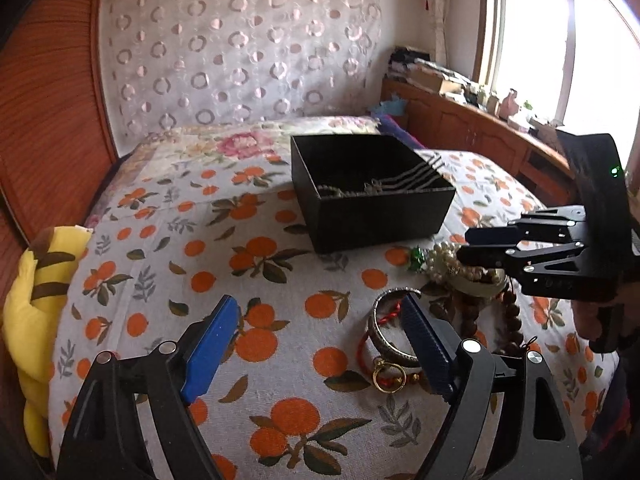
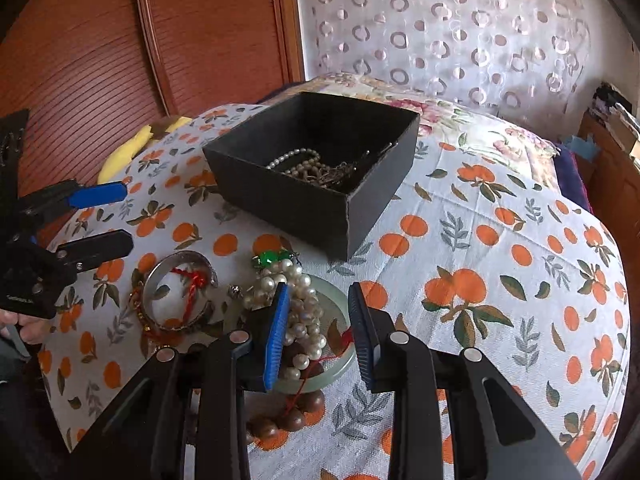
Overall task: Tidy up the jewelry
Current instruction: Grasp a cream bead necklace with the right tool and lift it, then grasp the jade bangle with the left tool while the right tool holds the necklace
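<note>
A black open box (image 1: 380, 216) (image 2: 296, 204) on the orange-print bedspread holds pearl and chain necklaces (image 2: 308, 166). In front of it lies a jewelry pile: a pearl strand (image 2: 300, 304) with a green stone (image 2: 267, 258), a jade bangle (image 2: 340, 360), brown wooden beads (image 2: 296, 416) and a silver bangle with red cord (image 2: 176, 292) (image 1: 384, 336). My right gripper (image 2: 320, 332) (image 1: 460, 246) is open, straddling the pearls and jade bangle just above them. My left gripper (image 1: 316, 344) (image 2: 108, 216) is open wide, its right finger over the silver bangle.
A yellow striped plush toy (image 1: 36, 312) lies at the bed's left edge. A wooden wardrobe (image 2: 120, 40) and a patterned curtain (image 1: 240, 48) stand behind. A cluttered wooden sill (image 1: 480, 108) runs under the window on the right.
</note>
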### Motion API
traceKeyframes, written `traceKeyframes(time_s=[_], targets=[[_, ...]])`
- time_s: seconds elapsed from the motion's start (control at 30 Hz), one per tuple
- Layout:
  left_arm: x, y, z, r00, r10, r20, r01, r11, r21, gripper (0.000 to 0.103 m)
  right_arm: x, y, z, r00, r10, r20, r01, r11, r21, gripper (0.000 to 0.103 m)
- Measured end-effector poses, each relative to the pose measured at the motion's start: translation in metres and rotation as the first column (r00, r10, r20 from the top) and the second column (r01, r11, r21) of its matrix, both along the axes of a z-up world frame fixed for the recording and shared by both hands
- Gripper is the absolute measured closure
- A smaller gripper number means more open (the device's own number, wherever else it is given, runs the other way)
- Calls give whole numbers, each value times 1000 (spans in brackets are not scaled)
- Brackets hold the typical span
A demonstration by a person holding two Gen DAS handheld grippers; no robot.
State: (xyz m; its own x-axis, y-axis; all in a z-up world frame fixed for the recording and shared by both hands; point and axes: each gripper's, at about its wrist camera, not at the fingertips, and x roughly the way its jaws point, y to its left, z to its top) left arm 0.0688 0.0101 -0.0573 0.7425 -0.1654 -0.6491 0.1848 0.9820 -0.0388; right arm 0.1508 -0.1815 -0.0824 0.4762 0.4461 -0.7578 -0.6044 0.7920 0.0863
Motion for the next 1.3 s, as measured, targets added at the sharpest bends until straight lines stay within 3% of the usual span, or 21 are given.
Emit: traceKeyframes(time_s=[0.3,0.67,0.7,0.8,1.3], targets=[[-14,-4,5,997,16,71,-18,1000,21,18,-3,10,1,1000,23,-13,-23,999,-46,76],[-16,-9,4,996,13,84,-16,999,45,18,10,8,-2,992,44,-117,-42,999,16,77],[-16,-9,4,996,15,86,-19,999,41,18,10,7,-3,992,48,-120,-45,999,31,83],[-17,-9,4,995,16,98,-20,999,45,18,7,2,2,994,40,-99,-34,998,60,94],[-17,-12,2,996,0,85,-6,997,71,17,-25,-33,95,986,-23,164,-7,983,184,95]])
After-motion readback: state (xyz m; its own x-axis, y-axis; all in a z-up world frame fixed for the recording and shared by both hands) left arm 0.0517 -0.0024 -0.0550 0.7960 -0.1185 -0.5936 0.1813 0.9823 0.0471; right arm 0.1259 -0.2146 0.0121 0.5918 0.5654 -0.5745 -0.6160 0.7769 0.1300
